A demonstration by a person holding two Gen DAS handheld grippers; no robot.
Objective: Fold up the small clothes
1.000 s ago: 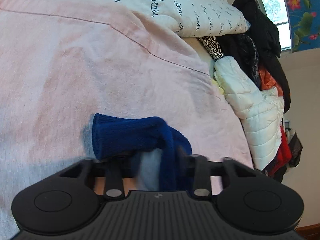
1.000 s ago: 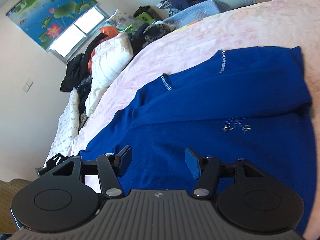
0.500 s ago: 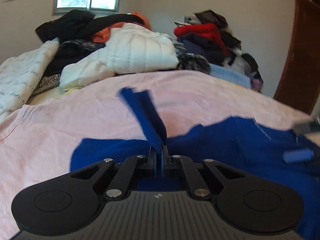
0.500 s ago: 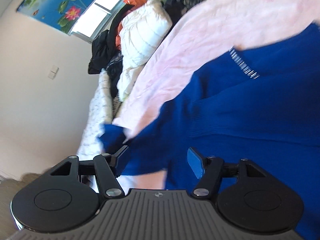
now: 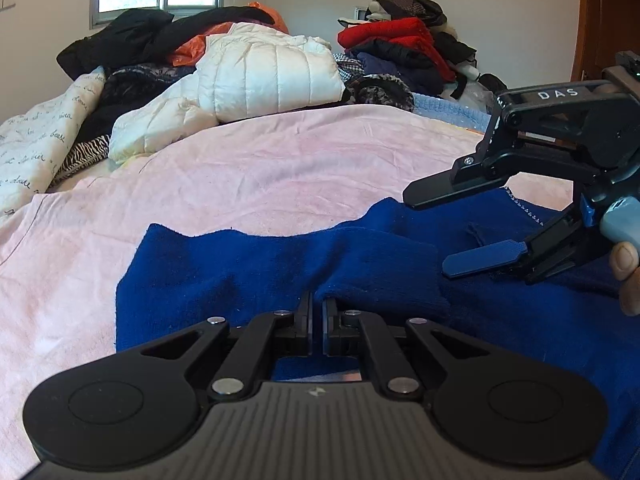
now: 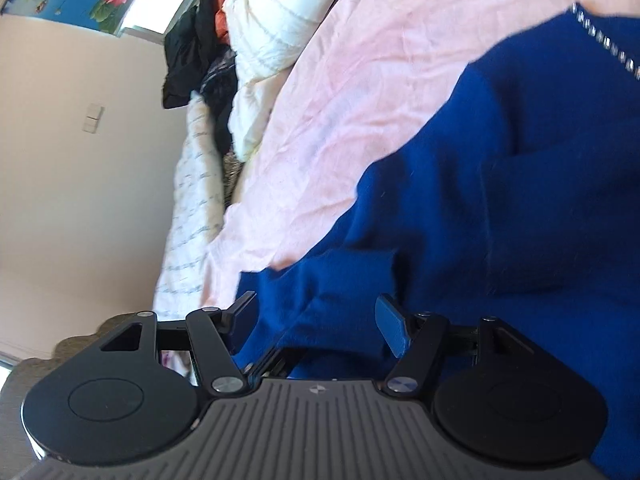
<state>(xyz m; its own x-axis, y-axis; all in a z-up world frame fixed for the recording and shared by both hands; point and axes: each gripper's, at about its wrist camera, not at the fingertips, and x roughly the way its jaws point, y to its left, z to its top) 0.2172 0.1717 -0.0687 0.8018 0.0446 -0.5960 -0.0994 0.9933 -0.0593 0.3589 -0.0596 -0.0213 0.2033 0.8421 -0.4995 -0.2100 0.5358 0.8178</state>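
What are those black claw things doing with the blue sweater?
A person is folding a blue sweater on the pink bedspread. The left gripper is pinched shut on a fold of it. The right gripper hangs open just above the sweater, gripping nothing.

1 blue sweater [image 5: 248, 264], 1 white jacket [image 5: 260, 76], 2 grippers [image 5: 316, 312].

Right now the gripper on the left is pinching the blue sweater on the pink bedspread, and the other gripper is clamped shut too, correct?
Not quite. The right gripper is open over the blue sweater, as the left wrist view shows. The left gripper does pinch the sweater on the pink bedspread.
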